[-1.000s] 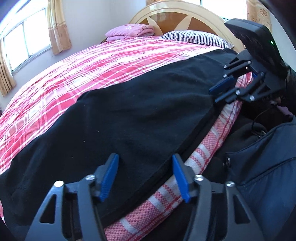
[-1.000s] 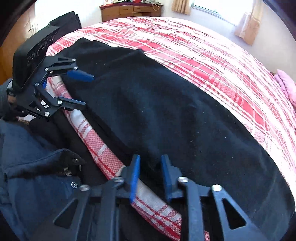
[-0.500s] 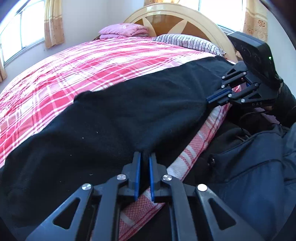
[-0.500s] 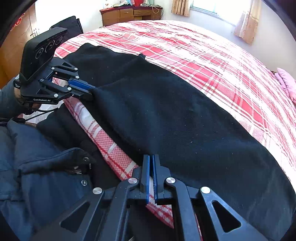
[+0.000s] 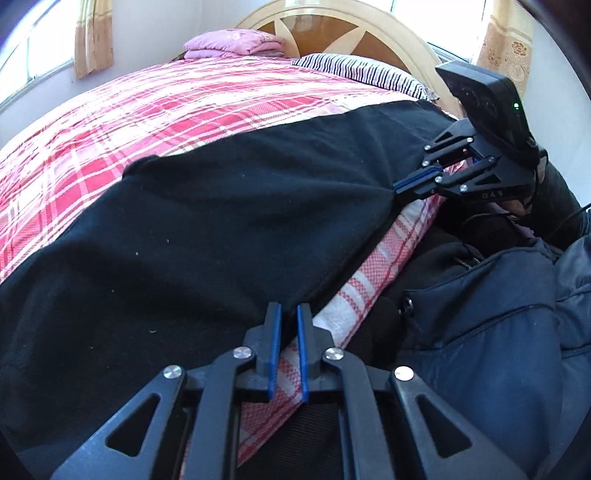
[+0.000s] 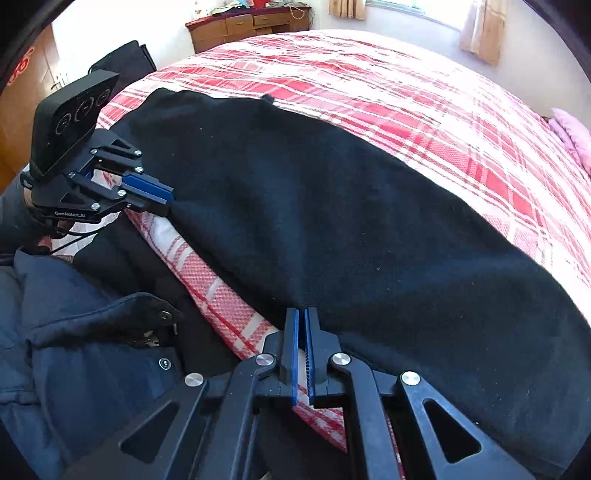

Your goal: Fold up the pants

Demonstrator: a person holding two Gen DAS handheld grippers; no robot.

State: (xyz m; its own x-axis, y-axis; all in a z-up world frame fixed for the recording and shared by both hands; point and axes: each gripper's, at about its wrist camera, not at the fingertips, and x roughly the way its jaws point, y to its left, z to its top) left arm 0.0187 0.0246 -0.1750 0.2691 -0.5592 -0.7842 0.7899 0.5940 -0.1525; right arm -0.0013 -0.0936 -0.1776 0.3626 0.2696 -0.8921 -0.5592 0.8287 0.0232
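Black pants (image 5: 229, 221) lie spread along the near edge of a bed with a red plaid cover; they also fill the right wrist view (image 6: 369, 229). My left gripper (image 5: 288, 314) is shut on the pants' near edge, lifting it slightly off the mattress side. It also shows in the right wrist view (image 6: 168, 199), pinching the fabric. My right gripper (image 6: 302, 317) is shut on the same near edge further along. It shows in the left wrist view (image 5: 400, 188), clamped on the cloth.
The red plaid bed cover (image 5: 155, 122) stretches behind the pants. A striped pillow (image 5: 354, 72) and folded pink cloth (image 5: 232, 44) lie by the wooden headboard. A wooden dresser (image 6: 247, 27) stands beyond the bed's foot. The person's dark blue jacket (image 5: 498, 332) is close by.
Both grippers were open a second ago and have shut on the pants' near edge. They now lift that edge slightly, showing more of the mattress side beneath.
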